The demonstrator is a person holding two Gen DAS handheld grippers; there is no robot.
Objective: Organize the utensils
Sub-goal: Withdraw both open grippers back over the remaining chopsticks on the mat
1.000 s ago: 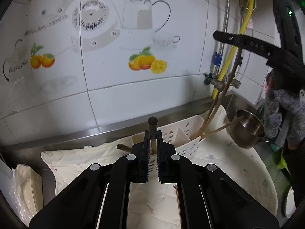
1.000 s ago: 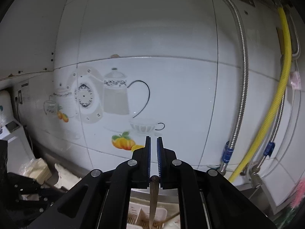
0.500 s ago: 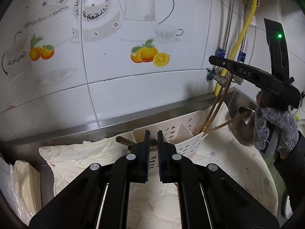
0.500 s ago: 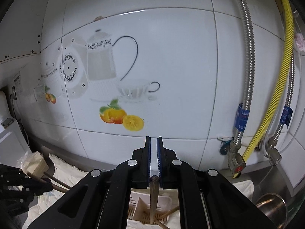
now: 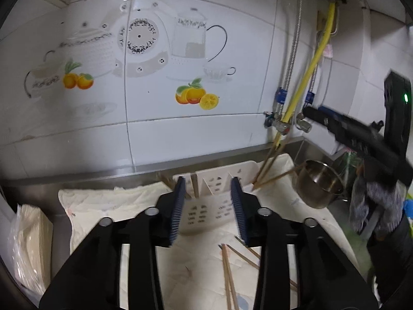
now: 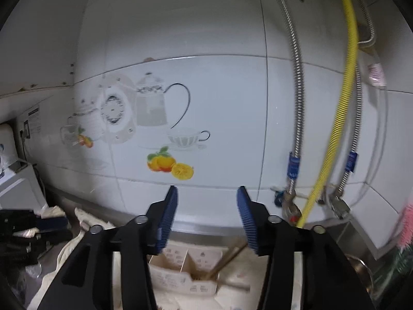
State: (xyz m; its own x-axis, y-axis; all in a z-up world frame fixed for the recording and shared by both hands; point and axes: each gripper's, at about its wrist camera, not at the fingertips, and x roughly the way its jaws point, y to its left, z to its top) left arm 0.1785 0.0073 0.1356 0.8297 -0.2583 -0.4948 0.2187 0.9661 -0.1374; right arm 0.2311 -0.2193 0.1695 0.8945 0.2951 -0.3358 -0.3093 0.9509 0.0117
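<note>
the left hand-held gripper (image 5: 207,208) is spread wide with nothing between its blue ribbed pads, hovering just above the white perforated plastic utensil caddy (image 5: 211,206) on the cream cloth-covered bench (image 5: 103,206). the right hand-held gripper (image 6: 207,218) is likewise wide open and empty, above the same caddy (image 6: 185,273). brown wooden chopsticks (image 5: 268,165) lean in the caddy's right compartment. only the left view shows loose chopsticks (image 5: 228,276) lying on the near cloth and a small steel pot (image 5: 318,183) to the right. only the right view shows sticks (image 6: 227,258) down inside the compartment.
</note>
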